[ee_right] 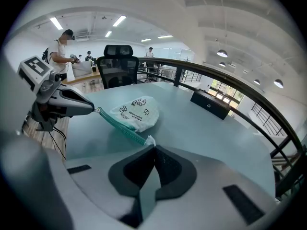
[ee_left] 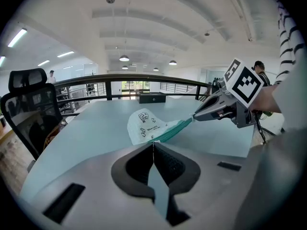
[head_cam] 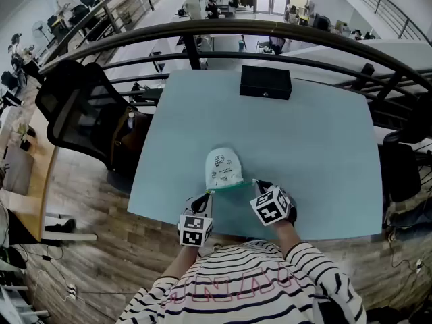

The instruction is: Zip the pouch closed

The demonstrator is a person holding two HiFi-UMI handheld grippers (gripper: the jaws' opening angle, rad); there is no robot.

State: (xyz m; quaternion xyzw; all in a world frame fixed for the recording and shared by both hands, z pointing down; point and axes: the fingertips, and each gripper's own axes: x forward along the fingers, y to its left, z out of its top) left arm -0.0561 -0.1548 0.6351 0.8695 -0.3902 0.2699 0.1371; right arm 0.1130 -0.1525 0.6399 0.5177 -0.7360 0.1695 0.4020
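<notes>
A white pouch (head_cam: pixel 223 166) with small black drawings lies on the pale blue table (head_cam: pixel 317 147), its teal zipper edge (head_cam: pixel 233 187) towards me. My left gripper (head_cam: pixel 210 194) is shut on the left end of that edge, seen up close in the left gripper view (ee_left: pixel 153 143). My right gripper (head_cam: pixel 256 183) is shut on the right end, pinching a small white corner tab (ee_right: pixel 149 140). The zipper (ee_left: pixel 172 128) stretches taut and slightly raised between the two grippers. Each gripper view shows the other gripper: the right gripper (ee_left: pixel 195 117) and the left gripper (ee_right: pixel 94 109).
A black box (head_cam: pixel 265 82) sits at the table's far edge. A black office chair (head_cam: pixel 77 113) stands left of the table, and a dark curved railing (head_cam: pixel 270 29) runs behind it. The table's near edge lies just under my grippers.
</notes>
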